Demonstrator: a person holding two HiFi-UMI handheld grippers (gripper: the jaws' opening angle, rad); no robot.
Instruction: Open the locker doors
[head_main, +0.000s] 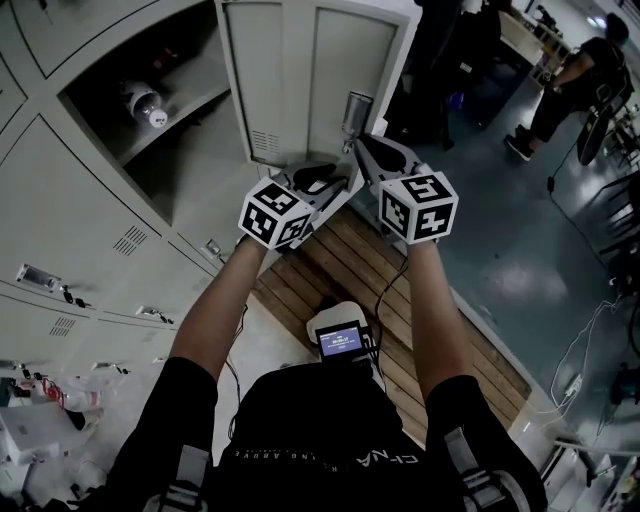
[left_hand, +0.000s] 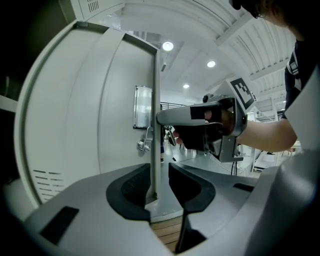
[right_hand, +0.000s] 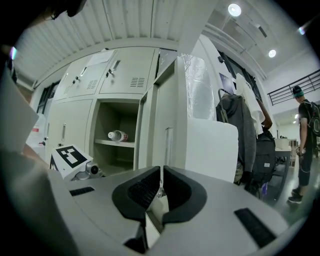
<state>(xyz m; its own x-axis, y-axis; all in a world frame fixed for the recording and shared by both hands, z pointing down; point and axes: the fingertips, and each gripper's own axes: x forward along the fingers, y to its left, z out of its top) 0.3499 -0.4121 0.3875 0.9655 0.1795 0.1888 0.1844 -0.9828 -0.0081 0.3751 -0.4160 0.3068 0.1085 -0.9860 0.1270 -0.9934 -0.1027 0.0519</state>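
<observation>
A pale grey locker door (head_main: 300, 70) stands swung open, seen edge-on in the left gripper view as the door (left_hand: 100, 115). Its handle plate (left_hand: 142, 106), wrapped in film, has a small latch ring below it. My left gripper (left_hand: 159, 185) straddles the door's free edge (left_hand: 155, 100). Its jaws are open, with a gap still showing beside the edge. My right gripper (right_hand: 161, 186) is shut on the thin lip of the same door edge, just below the handle plate (right_hand: 200, 85). In the head view the left gripper (head_main: 322, 180) and right gripper (head_main: 365, 150) meet at that edge.
The open compartment (head_main: 190, 130) holds a bottle (head_main: 145, 105) on its shelf. Closed lockers (head_main: 80, 220) run to the left. A wooden pallet floor (head_main: 330, 260) lies underfoot. A jacket and backpack (right_hand: 250, 135) hang past the door. A person (head_main: 585, 80) stands at the far right, with cables (head_main: 580, 350) on the floor.
</observation>
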